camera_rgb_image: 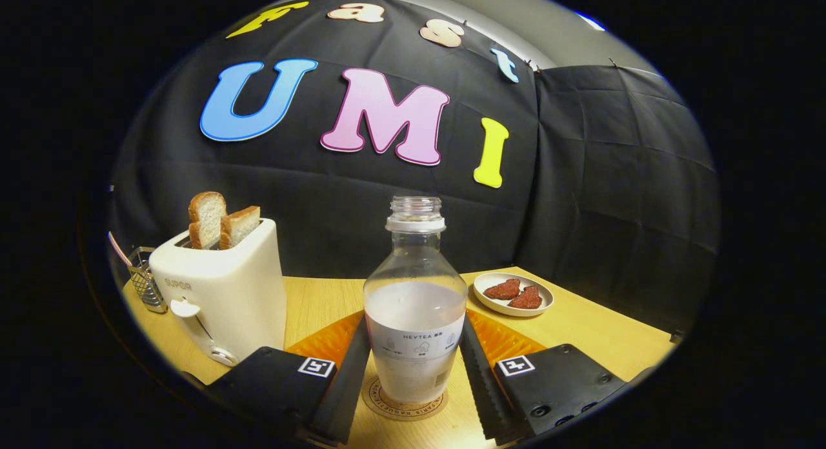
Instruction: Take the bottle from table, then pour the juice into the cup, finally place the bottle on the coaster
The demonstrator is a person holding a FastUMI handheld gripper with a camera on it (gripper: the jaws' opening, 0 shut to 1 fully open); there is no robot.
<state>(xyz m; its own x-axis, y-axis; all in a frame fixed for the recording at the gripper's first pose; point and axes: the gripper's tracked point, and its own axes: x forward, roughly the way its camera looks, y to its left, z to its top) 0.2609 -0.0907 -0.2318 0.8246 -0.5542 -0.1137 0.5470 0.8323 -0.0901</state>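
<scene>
The tool (414, 365) has its fingers set narrow on either side of the bottle (415, 320), seeming to touch its lower body, though I cannot tell whether both truly press; the bottle stands upright on the coaster (387, 404) on the table (581, 333). Uncapped, thin clear plastic and half full of pale juice, it probably handles light, smooth and squashy, best held low on the labelled waist. The coaster is mostly hidden under the bottle, and the toaster (226, 300) blocks the rack behind it.

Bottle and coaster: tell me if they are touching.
Touching. In the gripper view, the bottle stands upright with its base on the coaster, between the hand-held gripper fingers.
</scene>
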